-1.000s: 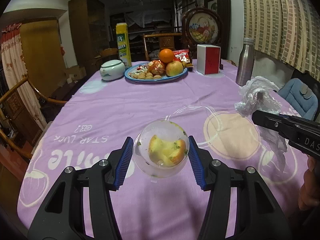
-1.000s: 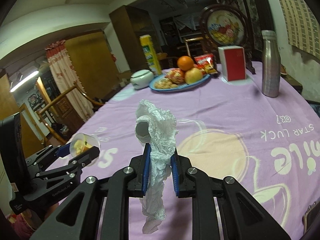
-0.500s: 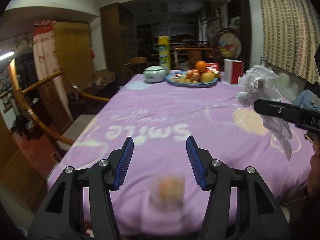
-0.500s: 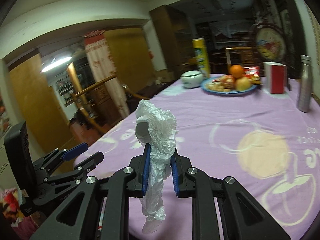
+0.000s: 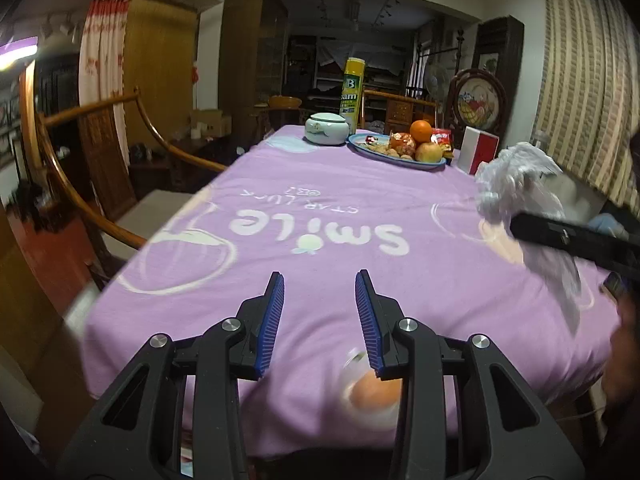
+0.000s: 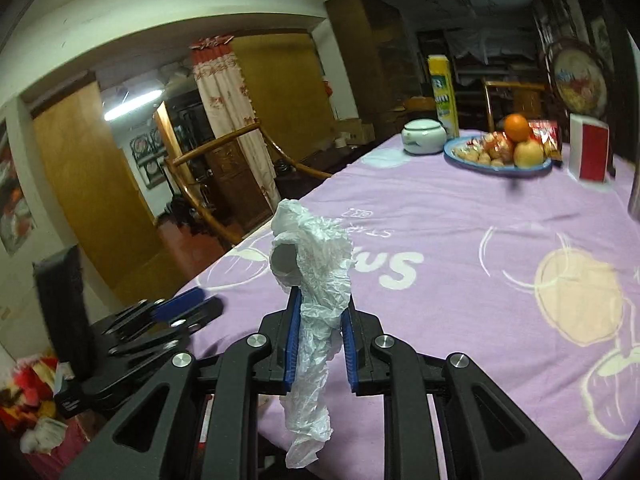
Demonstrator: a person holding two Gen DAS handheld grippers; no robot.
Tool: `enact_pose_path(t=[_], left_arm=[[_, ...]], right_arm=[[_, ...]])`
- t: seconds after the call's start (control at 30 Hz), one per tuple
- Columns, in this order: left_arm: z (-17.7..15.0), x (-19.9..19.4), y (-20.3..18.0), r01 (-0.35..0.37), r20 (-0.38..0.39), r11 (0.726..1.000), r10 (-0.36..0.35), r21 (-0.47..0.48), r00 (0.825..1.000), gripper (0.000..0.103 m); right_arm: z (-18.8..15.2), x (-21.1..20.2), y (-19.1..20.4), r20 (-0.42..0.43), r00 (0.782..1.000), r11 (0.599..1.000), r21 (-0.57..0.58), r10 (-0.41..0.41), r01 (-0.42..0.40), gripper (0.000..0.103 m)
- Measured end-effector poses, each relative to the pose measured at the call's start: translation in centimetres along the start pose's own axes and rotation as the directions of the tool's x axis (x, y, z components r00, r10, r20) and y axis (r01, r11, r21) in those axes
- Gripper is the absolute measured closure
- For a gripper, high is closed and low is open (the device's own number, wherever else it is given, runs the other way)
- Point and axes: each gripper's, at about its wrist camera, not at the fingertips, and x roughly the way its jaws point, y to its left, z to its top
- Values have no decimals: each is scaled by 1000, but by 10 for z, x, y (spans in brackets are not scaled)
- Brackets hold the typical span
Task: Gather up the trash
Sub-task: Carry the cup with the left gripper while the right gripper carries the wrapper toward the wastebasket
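Note:
My left gripper [image 5: 319,300] is open and empty, held off the near edge of the purple table [image 5: 340,208]. A clear plastic cup with a piece of fruit [image 5: 372,394] shows blurred below and behind the right finger, in front of the hanging tablecloth. My right gripper [image 6: 319,320] is shut on a crumpled clear plastic bag [image 6: 314,264], whose tail hangs down below the jaws. The bag also shows in the left wrist view [image 5: 520,196], with the right gripper at the right edge. The left gripper shows in the right wrist view [image 6: 184,312] at lower left.
A blue fruit plate [image 5: 400,152], a white lidded jar [image 5: 326,130], a yellow can [image 5: 353,92] and a red-and-white box [image 5: 478,154] stand at the far end. A wooden chair [image 5: 120,168] is at the table's left side. A red bag of rubbish [image 6: 36,420] lies on the floor.
The left gripper let go of the cup with fruit, which dropped below the table edge. Both grippers pulled back from the table. The right gripper still holds the bag.

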Motion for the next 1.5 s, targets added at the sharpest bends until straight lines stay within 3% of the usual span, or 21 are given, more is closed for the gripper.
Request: enact_pose_path(t=[0.03,0.1,0.23,0.3,0.5,0.57,0.6,0.67,0.9,1.07,1.3,1.5], left_arm=[[-5,-6,3,10,-9,1000,-10,-2,1000,44],[-20,-14,6,8,-30,1000,-9,-24,999,22],[-45,-20,-6,66,-67,998,-66,-5,996,21],[-51,-15,-17,75,-74,997,-73,26,995,15],[-66,16,-29,46,-99,998,-42,45,994,19],[-64,19,-26,34,-76,999,-32,37,997,33],[-61,22,-25,52,-80,998,-49,31,996,49],[-55,23,-23,78,-78,997,-77,6,994,49],[-32,-2,-20,29,-19,999,-28,39,999,49],[-25,-30,3,-56,-11,998,57,36,998,49],[-51,-64,45,-190,-75,982,191,16,979,49],[-76,-64,83,-230,-150,973,224,-22,963,49]], right_arm=[[0,1,-4,-1,1000,1000,9,10,-10,84],[-2,6,-7,-4,1000,1000,7,14,-14,84],[-8,19,-16,-40,999,1000,28,14,-13,84],[-12,20,-20,-46,999,999,36,6,-5,84],[-18,14,-19,-39,999,1000,14,-2,2,84],[-19,13,-19,-34,999,1000,5,-5,5,84],[-19,13,-20,-34,999,1000,3,-6,6,84],[-19,14,-21,-33,999,1000,5,-5,5,84],[-21,11,-25,-29,999,1000,25,17,-16,84],[-19,6,-15,-20,998,998,-4,63,-63,84],[-21,14,21,-63,986,986,-59,152,-156,84],[-25,34,72,-149,965,964,-124,215,-234,84]])
